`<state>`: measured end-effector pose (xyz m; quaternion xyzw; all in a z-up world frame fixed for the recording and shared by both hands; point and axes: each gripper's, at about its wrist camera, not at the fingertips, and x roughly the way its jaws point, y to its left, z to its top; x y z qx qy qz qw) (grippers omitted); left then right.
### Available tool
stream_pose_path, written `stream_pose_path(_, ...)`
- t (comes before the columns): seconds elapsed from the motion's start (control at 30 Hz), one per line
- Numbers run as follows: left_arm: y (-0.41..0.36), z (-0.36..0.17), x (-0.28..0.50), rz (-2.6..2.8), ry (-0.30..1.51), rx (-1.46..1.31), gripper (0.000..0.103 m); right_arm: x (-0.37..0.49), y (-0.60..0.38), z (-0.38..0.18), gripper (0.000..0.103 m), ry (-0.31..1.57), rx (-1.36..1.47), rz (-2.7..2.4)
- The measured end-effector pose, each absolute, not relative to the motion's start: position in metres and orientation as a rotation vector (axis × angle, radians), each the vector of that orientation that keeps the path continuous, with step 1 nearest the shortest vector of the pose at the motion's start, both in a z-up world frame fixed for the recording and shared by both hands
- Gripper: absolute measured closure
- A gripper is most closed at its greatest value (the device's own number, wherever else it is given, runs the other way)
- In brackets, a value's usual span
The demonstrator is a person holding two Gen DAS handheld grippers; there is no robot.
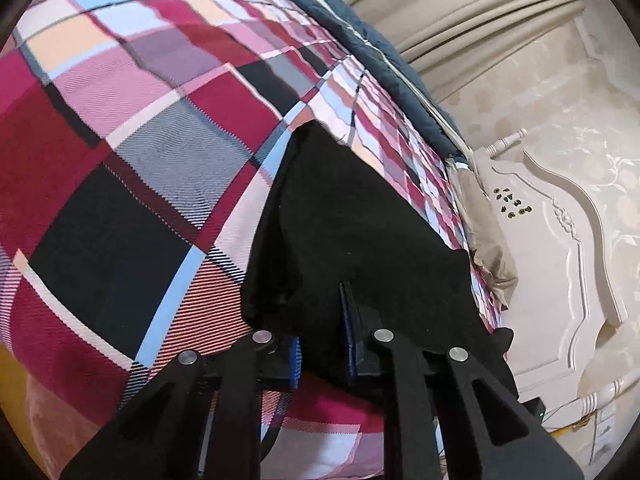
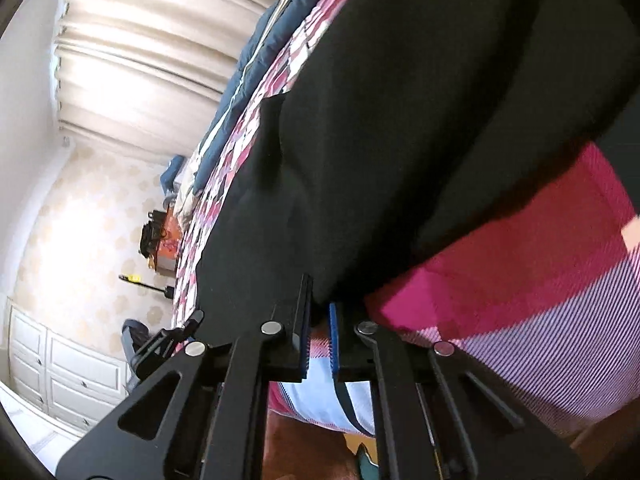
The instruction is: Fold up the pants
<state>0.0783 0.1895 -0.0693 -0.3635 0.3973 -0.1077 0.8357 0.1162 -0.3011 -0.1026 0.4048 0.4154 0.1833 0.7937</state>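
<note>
Black pants [image 1: 352, 232] lie on a bed covered with a red, pink and blue plaid sheet [image 1: 132, 152]. In the left wrist view my left gripper [image 1: 321, 346] is shut on the near edge of the pants, with black cloth pinched between its blue pads. In the right wrist view the pants [image 2: 400, 120] fill the upper middle, draped over the plaid sheet [image 2: 520, 300]. My right gripper [image 2: 320, 334] is shut on their lower edge, and the cloth enters between the pad tips. How much cloth sits inside either grip is hidden.
A dark blue quilt [image 1: 380, 44] runs along the far side of the bed, with beige curtains [image 1: 460, 8] behind it. A white carved headboard [image 1: 560, 240] and a beige pillow [image 1: 484, 232] stand at the right. White cabinets [image 2: 60, 368] line the wall.
</note>
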Motion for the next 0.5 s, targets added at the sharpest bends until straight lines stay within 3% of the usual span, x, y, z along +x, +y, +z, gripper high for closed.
stream_pose_path(0.1, 0.183, -0.056, 0.066, -0.219, 0.818, -0.683, 0.083, 0.113, -0.308, -0.1, 0.087, 0.903, 0.889, 0.423)
stream_pose_path(0.2, 0.179, -0.04, 0.05, -0.199, 0.793, -0.604, 0.078, 0.101, -0.326, -0.093, 0.069, 0.892, 0.875, 0.403)
stream_pose_path(0.3, 0.175, -0.018, 0.038, -0.185, 0.736, -0.546, 0.06, 0.084, -0.366, -0.08, 0.062, 0.829, 0.865, 0.327)
stream_pose_path(0.37, 0.169, -0.004, 0.039, -0.2, 0.692, -0.53, 0.04, 0.074, -0.399, -0.073, 0.059, 0.781, 0.88, 0.268)
stream_pose_path(0.5, 0.15, 0.008, 0.059, -0.276, 0.673, -0.541, 0.031, 0.048, -0.5, -0.042, 0.056, 0.596, 0.898, 0.048)
